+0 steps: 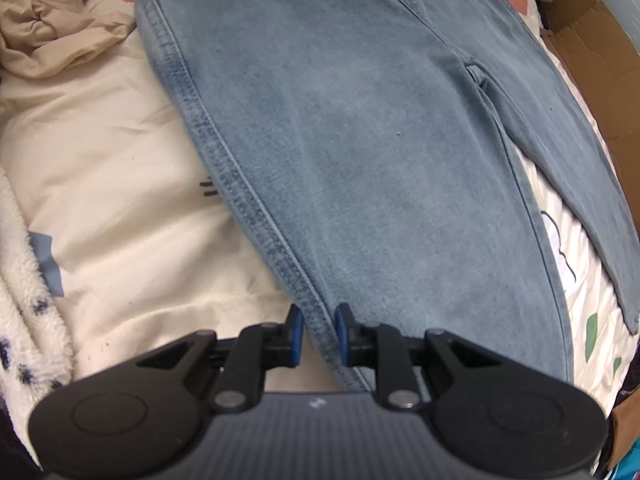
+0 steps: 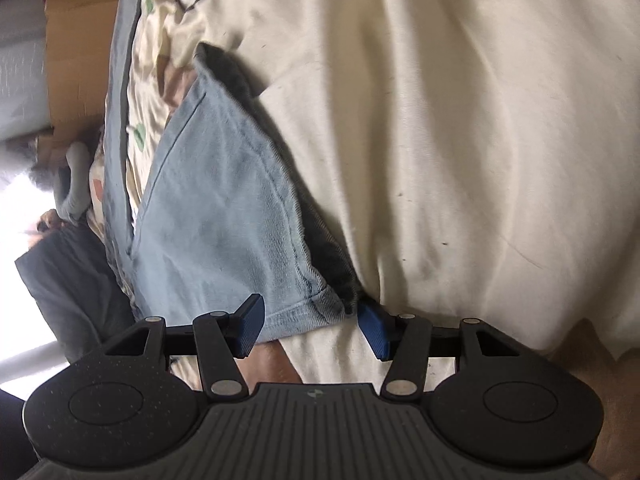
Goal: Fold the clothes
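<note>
Light-blue jeans (image 1: pixel 360 140) lie spread flat on a cream bed sheet (image 1: pixel 120 200), the two legs parting towards the right. My left gripper (image 1: pixel 320 332) points steeply down at the near left edge of the jeans, and its blue pads (image 1: pixel 297 334) are closed on the stitched side seam. In the right wrist view a leg end (image 2: pixel 224 220) with a dark fuzzy lining lies on the sheet (image 2: pixel 460 140). My right gripper (image 2: pixel 312 332) stands open, with the hem (image 2: pixel 296 320) lying between its fingers. The left pad (image 2: pixel 251 328) overlaps the denim and the right pad sits just beside the hem corner.
A crumpled tan garment (image 1: pixel 60 20) lies at the far left. A white fleece blanket (image 1: pixel 20 312) with dark prints borders the near left. Cardboard (image 1: pixel 584 40) stands beyond the bed's right side. A dark grey cloth (image 2: pixel 68 280) hangs off the bed's edge.
</note>
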Tool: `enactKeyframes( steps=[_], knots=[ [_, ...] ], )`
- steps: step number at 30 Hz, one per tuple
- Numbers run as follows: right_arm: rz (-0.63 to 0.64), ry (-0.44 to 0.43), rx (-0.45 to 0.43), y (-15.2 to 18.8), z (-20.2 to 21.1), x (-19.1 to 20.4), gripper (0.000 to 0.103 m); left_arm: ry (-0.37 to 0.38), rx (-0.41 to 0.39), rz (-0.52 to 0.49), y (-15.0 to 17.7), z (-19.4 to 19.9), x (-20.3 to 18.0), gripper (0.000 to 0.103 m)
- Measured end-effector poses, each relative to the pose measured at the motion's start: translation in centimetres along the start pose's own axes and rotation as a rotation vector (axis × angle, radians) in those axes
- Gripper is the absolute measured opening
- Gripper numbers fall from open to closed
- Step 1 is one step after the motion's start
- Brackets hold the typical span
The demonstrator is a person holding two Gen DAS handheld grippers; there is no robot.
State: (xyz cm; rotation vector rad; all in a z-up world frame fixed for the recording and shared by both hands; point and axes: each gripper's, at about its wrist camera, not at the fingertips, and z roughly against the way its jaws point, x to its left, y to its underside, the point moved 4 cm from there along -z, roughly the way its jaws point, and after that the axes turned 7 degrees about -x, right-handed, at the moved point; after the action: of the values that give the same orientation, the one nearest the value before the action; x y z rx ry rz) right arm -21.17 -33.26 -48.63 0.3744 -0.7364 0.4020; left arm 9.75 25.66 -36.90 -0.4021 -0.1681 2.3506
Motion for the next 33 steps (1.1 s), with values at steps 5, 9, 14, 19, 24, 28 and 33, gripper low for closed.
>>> enactKeyframes(
  steps=[5,9,14,19,24,28,33],
  knots=[
    [-0.025,-0.031,-0.023,-0.9,-0.4,0.1,0.061,-0.003,0.0,-0.009,0.1,0.3,0.3,0.019],
    [-0.002,-0.089,0.026,-0.7,-0.8,1.7,0.061,-0.001,0.0,-0.011,0.2,0.7,0.5,0.019],
    [0.027,-0.126,0.057,-0.9,-0.3,2.5,0.06,-0.002,-0.004,-0.004,0.5,0.9,1.1,0.019],
    [0.065,-0.055,0.071,-1.2,-1.3,2.6,0.058,-0.006,-0.002,-0.001,0.7,1.0,1.6,0.019],
    [0.091,-0.031,0.093,-0.5,-2.5,2.8,0.042,-0.008,0.005,-0.003,0.7,0.9,2.1,0.019],
    [0.139,-0.005,0.116,-0.1,-3.3,3.2,0.017,-0.007,0.009,0.0,0.9,0.8,2.7,0.019],
    [0.17,0.022,0.102,-0.1,-3.3,3.4,0.009,0.004,0.014,0.03,0.7,0.9,3.6,0.019]
  ],
)
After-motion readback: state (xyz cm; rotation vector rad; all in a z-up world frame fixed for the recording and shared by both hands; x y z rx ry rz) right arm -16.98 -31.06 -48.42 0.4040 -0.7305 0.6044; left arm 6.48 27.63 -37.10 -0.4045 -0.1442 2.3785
